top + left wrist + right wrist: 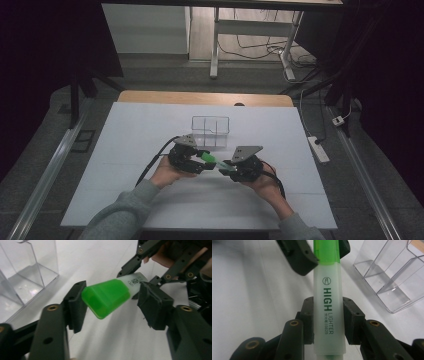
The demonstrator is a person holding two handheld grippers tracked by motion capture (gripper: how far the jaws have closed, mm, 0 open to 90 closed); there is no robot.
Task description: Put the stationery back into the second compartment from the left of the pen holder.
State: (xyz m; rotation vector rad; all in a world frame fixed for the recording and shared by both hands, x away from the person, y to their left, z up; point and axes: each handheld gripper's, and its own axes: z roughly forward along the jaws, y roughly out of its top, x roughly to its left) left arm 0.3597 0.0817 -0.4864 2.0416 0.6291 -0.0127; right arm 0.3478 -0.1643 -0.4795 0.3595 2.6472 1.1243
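Right gripper [328, 322]: you are clamping it on the pale barrel of the highlighter [328, 305], one pad on each long side, just below the printed lettering.
Left gripper [112, 300]: its jaws are standing apart around the green cap [106, 297]; the left pad is touching or nearly touching the cap's edge, while the right pad is sitting beside the barrel just behind the cap with a sliver of gap, so it is not pressing yet.
Highlighter place: you are holding it level above the white table [150, 200], between your two hands, near the middle, cap pointing left. In the high view it is showing as a green streak [212, 161] between the left gripper [192, 160] and the right gripper [235, 167].
Box: a clear divided box [210, 131] is standing just beyond the grippers, on the far side, empty as far as the views show.
Weight: light, by the look of it; one gripper is carrying it without sag.
Stiffness: hard plastic, likely rigid, so the pads are not going to dent it.
Slip: the barrel is looking smooth and glossy, and the cap tapers, so a pinch near the cap's tip is probably going to slide off.
Where to hold: take the cap on its broad flat faces near its base, and keep the barrel grip mid-length where the sides are running parallel.
Risk: a skewed pull is likely twisting the pen in the right pads.
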